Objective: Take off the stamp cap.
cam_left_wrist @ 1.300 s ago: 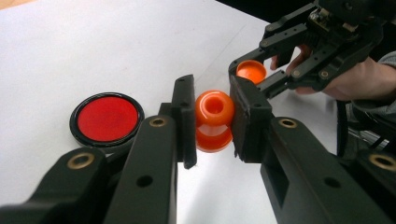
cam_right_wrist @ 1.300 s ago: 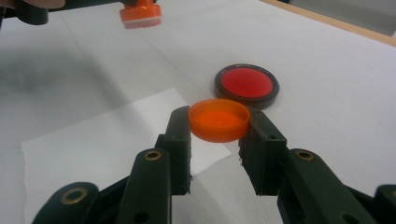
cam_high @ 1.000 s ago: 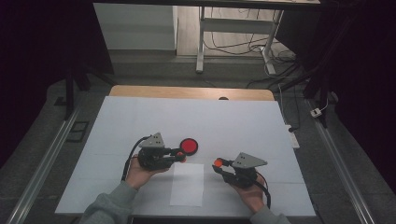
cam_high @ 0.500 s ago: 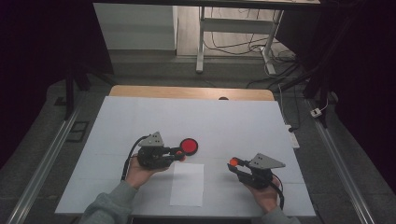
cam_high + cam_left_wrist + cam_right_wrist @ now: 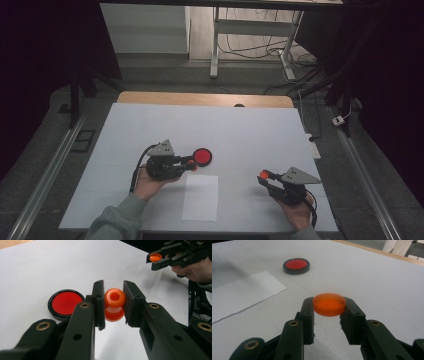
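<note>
My left gripper point(image 5: 114, 302) is shut on a small orange knob-shaped stamp point(image 5: 114, 298), just above the white table. Right beside it lies a round red ink pad point(image 5: 65, 303) in a black rim; in the high view the pad point(image 5: 202, 156) sits at the left gripper's point(image 5: 192, 163) tips. My right gripper point(image 5: 328, 306) is shut on a shallow orange lid point(image 5: 328, 304), held level above the table. In the high view the right gripper point(image 5: 265, 176) is at the front right, well apart from the pad.
A white sheet of paper point(image 5: 200, 197) lies near the front edge between the two hands. The white tabletop point(image 5: 225, 125) reaches back to a wooden strip. Metal rails run along both sides, and cables lie on the floor behind.
The right gripper has carried the orange lid to the right and slightly nearer the front edge, away from the paper. The left gripper and the pad have stayed put.
</note>
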Demonstrator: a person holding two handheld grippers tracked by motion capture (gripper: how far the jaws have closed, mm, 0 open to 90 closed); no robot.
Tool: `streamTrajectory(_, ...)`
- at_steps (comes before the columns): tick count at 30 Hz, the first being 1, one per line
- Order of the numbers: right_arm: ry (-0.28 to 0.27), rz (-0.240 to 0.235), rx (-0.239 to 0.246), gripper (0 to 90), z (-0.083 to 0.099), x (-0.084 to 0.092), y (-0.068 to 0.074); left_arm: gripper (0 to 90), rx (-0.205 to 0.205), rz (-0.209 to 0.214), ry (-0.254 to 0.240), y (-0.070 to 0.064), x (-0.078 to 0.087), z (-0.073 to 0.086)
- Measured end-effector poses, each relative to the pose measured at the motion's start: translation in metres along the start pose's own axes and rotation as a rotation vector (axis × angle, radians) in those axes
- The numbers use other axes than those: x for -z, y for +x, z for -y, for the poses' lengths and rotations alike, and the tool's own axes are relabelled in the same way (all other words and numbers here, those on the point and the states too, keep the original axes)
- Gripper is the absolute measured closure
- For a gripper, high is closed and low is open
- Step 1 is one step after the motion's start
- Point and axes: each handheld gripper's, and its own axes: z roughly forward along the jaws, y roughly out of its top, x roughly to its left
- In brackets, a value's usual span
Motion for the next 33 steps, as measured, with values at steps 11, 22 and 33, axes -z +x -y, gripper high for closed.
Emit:
streamTrajectory(11,0.001,-0.008,0.004,64.5,0.0,-0.002,0.001,72.8,-0.006,-0.013,-0.012,0.0,0.003,-0.004)
streamTrajectory(22,0.009,0.001,0.003,64.5,0.001,-0.001,0.0,72.8,-0.014,-0.023,-0.027,0.003,0.002,-0.011)
streamTrajectory(33,0.014,0.011,-0.003,64.5,0.001,-0.001,0.0,72.8,-0.025,-0.032,-0.049,0.006,0.003,-0.021)
